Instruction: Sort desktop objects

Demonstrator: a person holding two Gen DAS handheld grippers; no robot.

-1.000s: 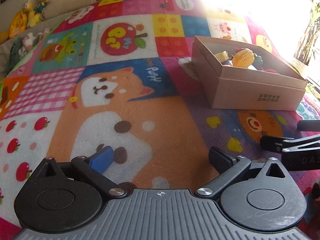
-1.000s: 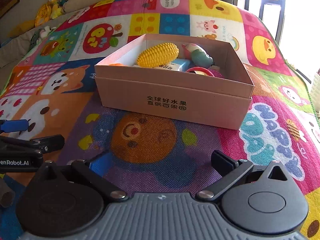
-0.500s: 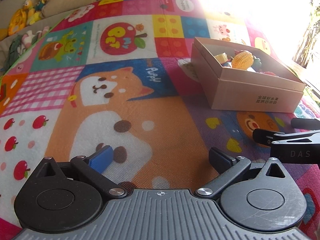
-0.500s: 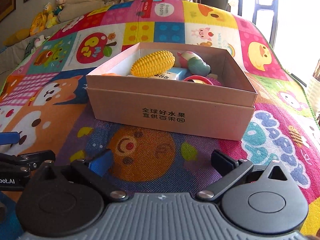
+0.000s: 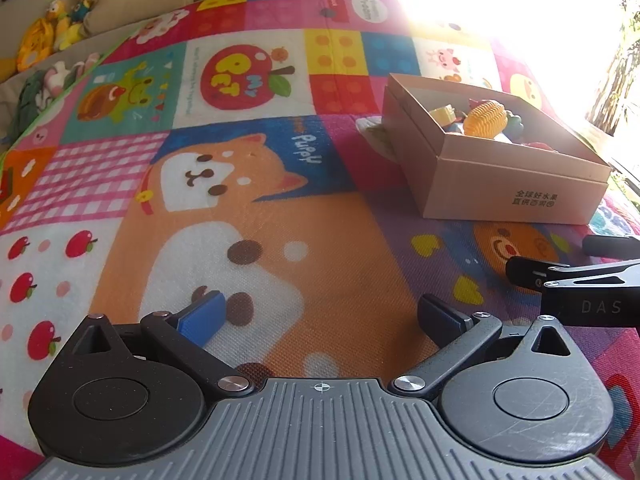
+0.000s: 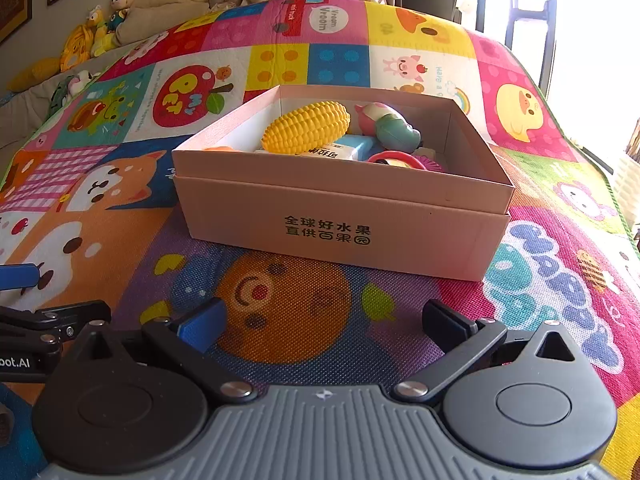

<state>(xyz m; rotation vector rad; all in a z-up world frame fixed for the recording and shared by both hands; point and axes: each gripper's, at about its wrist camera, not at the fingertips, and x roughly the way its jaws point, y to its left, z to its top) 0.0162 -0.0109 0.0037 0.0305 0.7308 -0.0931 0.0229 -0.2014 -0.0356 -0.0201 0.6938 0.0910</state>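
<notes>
A tan cardboard box (image 6: 344, 216) stands on the colourful play mat ahead of my right gripper (image 6: 324, 320); it also shows at the right in the left wrist view (image 5: 508, 188). Inside lie a yellow toy corn (image 6: 306, 127), a pink-and-green soft toy (image 6: 390, 124), a blue-and-white carton (image 6: 344, 150) and a red ring (image 6: 396, 160). My right gripper is open and empty, low over the mat, short of the box. My left gripper (image 5: 320, 312) is open and empty over the orange dog print, left of the box.
The play mat (image 5: 280, 220) covers the whole surface. Plush toys (image 6: 100, 28) and cushions (image 6: 172, 4) lie along the far left edge. A bright window (image 6: 592, 40) is at the right. The right gripper's fingers (image 5: 532, 270) show at the left wrist view's right edge.
Both grippers have drawn back and up a little, so the box looks slightly farther and more of its inside shows. Both stay open and empty.
</notes>
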